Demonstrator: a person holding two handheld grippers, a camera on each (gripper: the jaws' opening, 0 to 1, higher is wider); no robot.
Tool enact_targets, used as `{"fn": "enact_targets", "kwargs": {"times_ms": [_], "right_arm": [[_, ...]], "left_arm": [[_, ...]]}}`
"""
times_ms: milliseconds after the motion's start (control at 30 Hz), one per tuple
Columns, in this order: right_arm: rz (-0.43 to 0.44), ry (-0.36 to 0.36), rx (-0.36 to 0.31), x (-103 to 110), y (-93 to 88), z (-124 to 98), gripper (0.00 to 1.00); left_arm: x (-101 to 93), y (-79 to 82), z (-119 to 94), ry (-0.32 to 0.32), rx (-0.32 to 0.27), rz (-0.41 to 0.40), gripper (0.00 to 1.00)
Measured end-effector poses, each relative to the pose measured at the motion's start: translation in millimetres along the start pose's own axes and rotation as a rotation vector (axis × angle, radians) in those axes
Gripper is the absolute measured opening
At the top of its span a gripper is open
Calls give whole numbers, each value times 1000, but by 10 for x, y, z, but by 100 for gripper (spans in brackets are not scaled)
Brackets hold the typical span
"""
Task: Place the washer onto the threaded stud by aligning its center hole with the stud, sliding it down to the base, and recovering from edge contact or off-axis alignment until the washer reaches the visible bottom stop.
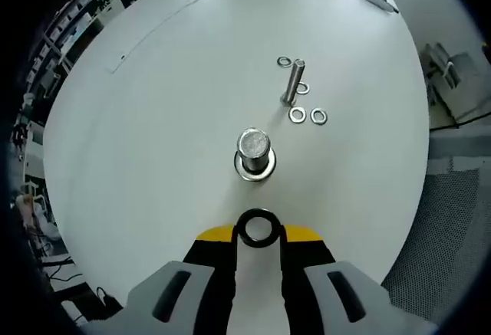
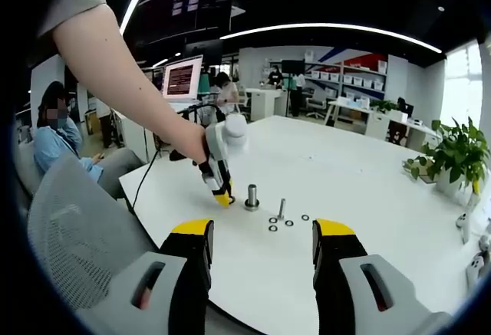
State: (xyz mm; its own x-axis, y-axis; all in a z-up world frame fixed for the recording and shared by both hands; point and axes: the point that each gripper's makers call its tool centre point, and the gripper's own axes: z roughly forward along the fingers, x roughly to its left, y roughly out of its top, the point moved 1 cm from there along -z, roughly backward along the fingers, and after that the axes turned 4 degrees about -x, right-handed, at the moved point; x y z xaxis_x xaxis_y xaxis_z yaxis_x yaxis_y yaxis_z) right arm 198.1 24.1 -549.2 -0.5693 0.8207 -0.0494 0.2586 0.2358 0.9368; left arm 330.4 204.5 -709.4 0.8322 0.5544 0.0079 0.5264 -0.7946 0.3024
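Left tool point(image 1: 258, 237) grips washer point(image 1: 257, 228) — lower rim hidden

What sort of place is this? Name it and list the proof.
Likely an open-plan office or lab: a monitor on a desk, shelving along the far wall, a mesh chair by the white table.

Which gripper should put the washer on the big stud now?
Left. The left gripper already pinches a washer between its tips, just short of the large stud. The right gripper is open, holds nothing and sits farther back from that stud.
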Motion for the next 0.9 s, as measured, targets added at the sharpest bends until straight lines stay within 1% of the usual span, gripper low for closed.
{"fn": "enact_targets", "kwargs": {"times_ms": [100, 267, 433, 467, 567, 600, 700, 900], "right_arm": [[3, -1, 1, -4, -2, -2, 54], [-1, 2, 1, 5, -1, 3, 54], [1, 0, 1, 1, -1, 2, 54], [0, 0, 1, 1, 0, 2, 54], [1, 1, -1, 1, 0, 1, 54], [1, 1, -1, 1, 0, 1, 54], [1, 3, -3, 3, 6, 2, 54], [4, 0, -8, 0, 10, -7, 54]], "left_arm": [[-16, 21, -61, 0, 0, 58, 19], [-30, 130, -204, 4, -28, 111, 19], [-29, 240, -305, -1, -40, 137, 19], [-36, 274, -337, 0, -46, 146, 19], [-77, 370, -373, -3, -77, 133, 19], [-95, 387, -379, -1, -79, 144, 19], [-110, 430, -382, 10, -70, 195, 19], [-81, 518, -404, 16, -63, 204, 19]]}}
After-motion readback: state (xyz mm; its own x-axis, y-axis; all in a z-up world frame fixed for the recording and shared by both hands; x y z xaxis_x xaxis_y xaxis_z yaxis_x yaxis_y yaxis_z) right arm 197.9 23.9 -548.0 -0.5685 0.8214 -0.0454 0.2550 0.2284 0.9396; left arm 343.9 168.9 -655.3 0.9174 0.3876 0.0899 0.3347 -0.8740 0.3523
